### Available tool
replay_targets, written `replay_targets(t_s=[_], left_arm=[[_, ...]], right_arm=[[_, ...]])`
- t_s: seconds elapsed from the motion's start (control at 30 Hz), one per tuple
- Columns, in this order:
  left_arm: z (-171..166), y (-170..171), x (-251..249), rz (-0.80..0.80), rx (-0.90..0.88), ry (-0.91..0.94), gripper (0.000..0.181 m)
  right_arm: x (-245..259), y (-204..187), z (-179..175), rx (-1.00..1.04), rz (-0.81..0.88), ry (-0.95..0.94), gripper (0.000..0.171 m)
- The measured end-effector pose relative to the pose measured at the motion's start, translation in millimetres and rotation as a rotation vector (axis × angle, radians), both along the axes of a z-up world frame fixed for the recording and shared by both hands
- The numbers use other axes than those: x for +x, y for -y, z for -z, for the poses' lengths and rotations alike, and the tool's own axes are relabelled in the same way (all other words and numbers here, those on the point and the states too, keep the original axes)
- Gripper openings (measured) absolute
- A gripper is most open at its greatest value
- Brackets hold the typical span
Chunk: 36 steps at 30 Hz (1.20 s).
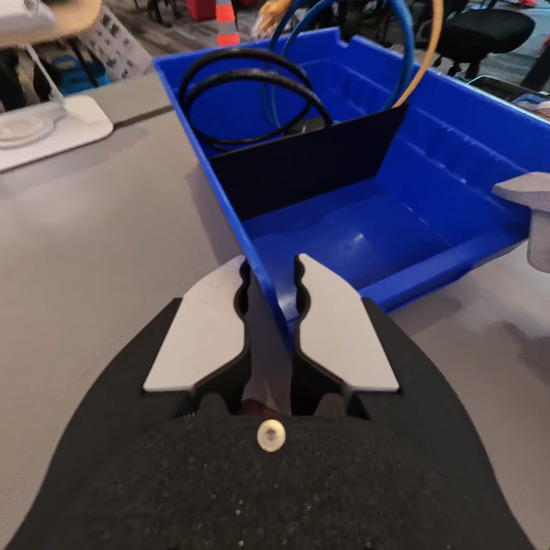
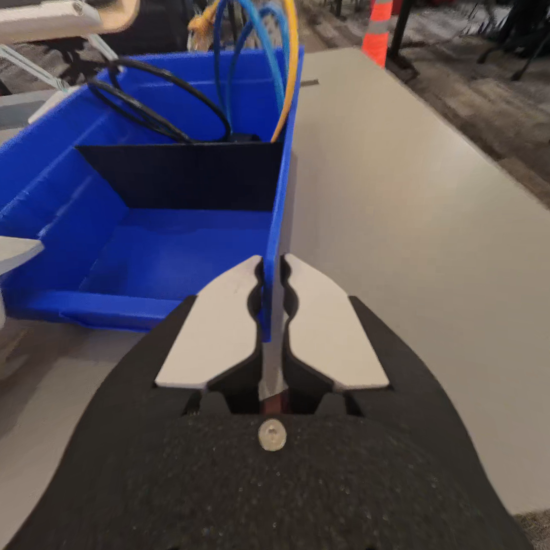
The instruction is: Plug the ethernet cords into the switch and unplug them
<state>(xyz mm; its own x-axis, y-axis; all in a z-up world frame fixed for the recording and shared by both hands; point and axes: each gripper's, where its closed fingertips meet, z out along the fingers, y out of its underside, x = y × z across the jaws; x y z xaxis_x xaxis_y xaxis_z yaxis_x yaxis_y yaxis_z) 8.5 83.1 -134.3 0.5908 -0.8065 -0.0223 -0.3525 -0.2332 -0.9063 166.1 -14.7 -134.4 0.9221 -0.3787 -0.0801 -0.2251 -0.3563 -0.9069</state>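
Observation:
A blue plastic bin stands on the grey table, and a black divider splits it. Behind the divider lie a coiled black cord, looping blue cords, a yellow cord and a dark box, mostly hidden. My left gripper is closed on the bin's left wall. My right gripper is closed on the bin's right wall and also shows at the left wrist view's right edge. The near compartment holds nothing.
A white stand base sits on the table to the left. An orange cone and a black office chair stand on the floor beyond. Bare grey tabletop runs right of the bin to its edge. One gripper's finger ends stand about 20 cm off the other's.

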Motion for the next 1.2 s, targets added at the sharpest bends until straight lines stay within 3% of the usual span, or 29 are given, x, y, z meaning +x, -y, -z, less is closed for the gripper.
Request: replay_targets(t_s=[0.07, 0.2, 0.4, 0.7, 0.8, 0.87, 0.93, 0.97, 1.03, 1.13, 1.2], left_arm=[[3, -5, -2, -0.010, -0.007, -0.052, 0.016], [2, -16, -22, -0.037, 0.028, -0.098, 0.012], [-34, -46, -89, -0.139, 0.114, -0.030, 0.008], [-23, -92, -208, -0.396, 0.130, -0.038, 0.007], [-8, -95, -226, -0.415, 0.145, -0.083, 0.009], [-6, -91, -229, -0.401, 0.151, -0.064, 0.011], [-5, -86, -230, -0.368, 0.139, -0.039, 0.013], [-6, -82, -231, -0.349, 0.137, -0.023, 0.013], [-21, -72, -239, -0.340, 0.174, 0.023, 0.015], [-68, -53, -275, -0.410, 0.301, 0.112, 0.018], [-103, -46, -322, -0.522, 0.418, 0.147, 0.014]], right_arm=[[3, -9, 6, -0.018, 0.032, -0.019, 0.004], [-13, -21, 4, -0.050, 0.046, 0.017, 0.002], [-71, -63, -25, 0.048, -0.018, 0.114, 0.003], [-176, -143, -25, 0.075, -0.209, 0.177, 0.004], [-190, -157, -10, 0.056, -0.258, 0.216, 0.005], [-198, -161, -5, 0.038, -0.342, 0.207, 0.016], [-210, -162, -6, 0.075, -0.482, 0.099, 0.030], [-211, -161, -7, 0.099, -0.521, 0.029, 0.027], [-202, -157, -10, 0.116, -0.545, -0.024, 0.020], [-184, -142, -30, 0.167, -0.557, 0.066, 0.023], [-174, -130, -54, 0.254, -0.549, 0.120, 0.010]])
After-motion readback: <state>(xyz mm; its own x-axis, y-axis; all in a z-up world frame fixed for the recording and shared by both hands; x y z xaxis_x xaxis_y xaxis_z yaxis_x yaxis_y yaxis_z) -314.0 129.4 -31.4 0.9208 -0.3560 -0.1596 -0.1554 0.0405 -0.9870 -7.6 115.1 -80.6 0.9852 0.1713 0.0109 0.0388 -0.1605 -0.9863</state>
